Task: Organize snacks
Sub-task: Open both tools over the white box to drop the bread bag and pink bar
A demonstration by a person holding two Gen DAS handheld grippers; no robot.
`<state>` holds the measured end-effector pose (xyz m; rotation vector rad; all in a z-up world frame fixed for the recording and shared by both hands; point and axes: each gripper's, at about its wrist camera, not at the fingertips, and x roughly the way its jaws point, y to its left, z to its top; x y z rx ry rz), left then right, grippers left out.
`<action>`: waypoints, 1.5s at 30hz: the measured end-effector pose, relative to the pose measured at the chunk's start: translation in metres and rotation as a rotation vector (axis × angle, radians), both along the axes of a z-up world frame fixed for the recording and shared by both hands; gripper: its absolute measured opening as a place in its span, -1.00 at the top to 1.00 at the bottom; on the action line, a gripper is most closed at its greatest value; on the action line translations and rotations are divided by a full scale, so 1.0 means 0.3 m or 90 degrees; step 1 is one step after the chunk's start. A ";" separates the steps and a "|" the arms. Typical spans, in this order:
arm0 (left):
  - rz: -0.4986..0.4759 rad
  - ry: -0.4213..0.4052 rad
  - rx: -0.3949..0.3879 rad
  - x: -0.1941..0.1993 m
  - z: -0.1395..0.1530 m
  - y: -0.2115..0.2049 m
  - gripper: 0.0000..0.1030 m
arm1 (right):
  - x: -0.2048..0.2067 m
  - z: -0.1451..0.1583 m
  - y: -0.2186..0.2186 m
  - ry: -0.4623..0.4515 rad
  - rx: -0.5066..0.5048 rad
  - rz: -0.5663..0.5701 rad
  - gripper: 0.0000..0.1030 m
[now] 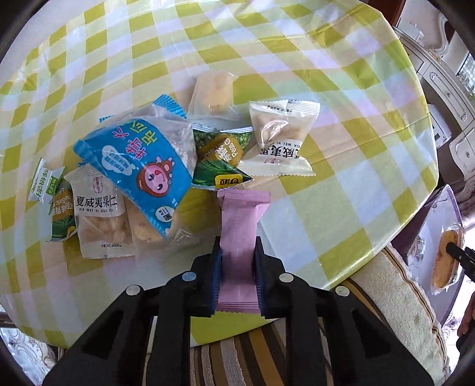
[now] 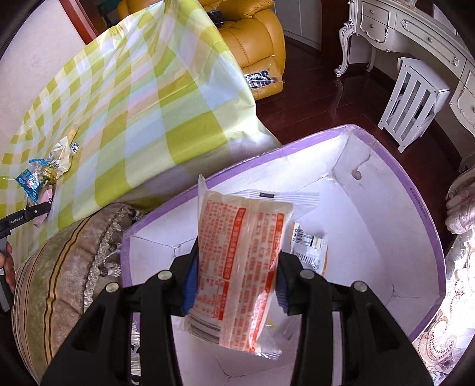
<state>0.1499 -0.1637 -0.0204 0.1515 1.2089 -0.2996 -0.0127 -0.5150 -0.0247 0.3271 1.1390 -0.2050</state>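
My left gripper (image 1: 237,242) is shut on a pink snack packet (image 1: 242,213), just in front of a pile of snacks on the checked tablecloth (image 1: 326,184). The pile holds a blue packet (image 1: 142,160), a green pea packet (image 1: 219,157) and white nut packets (image 1: 279,139). My right gripper (image 2: 237,252) is shut on a clear packet with orange print (image 2: 240,231), hanging over the open white box with a purple rim (image 2: 297,148). Another packet (image 2: 310,246) lies inside the box.
A striped cushion (image 2: 59,261) lies between the table edge and the box. Beyond stand a yellow armchair (image 2: 255,38), a white slatted stool (image 2: 412,104) and a white dresser (image 2: 415,26) on the dark wooden floor.
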 end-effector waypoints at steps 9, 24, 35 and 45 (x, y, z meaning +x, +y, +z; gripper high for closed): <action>-0.079 -0.037 -0.030 -0.107 0.093 -0.180 0.63 | -0.029 -0.062 -0.047 0.021 -0.054 -0.028 0.18; -0.289 -0.009 -0.083 -0.328 0.126 -0.620 0.63 | -0.060 -0.097 -0.102 0.031 -0.100 -0.059 0.13; -0.342 0.026 -0.107 -0.375 0.105 -0.720 0.26 | -0.071 -0.049 -0.115 0.007 -0.118 -0.070 -0.49; -0.332 -0.054 -0.113 -0.398 0.181 -0.684 -0.41 | -0.028 -0.002 -0.060 0.001 -0.123 -0.064 -0.51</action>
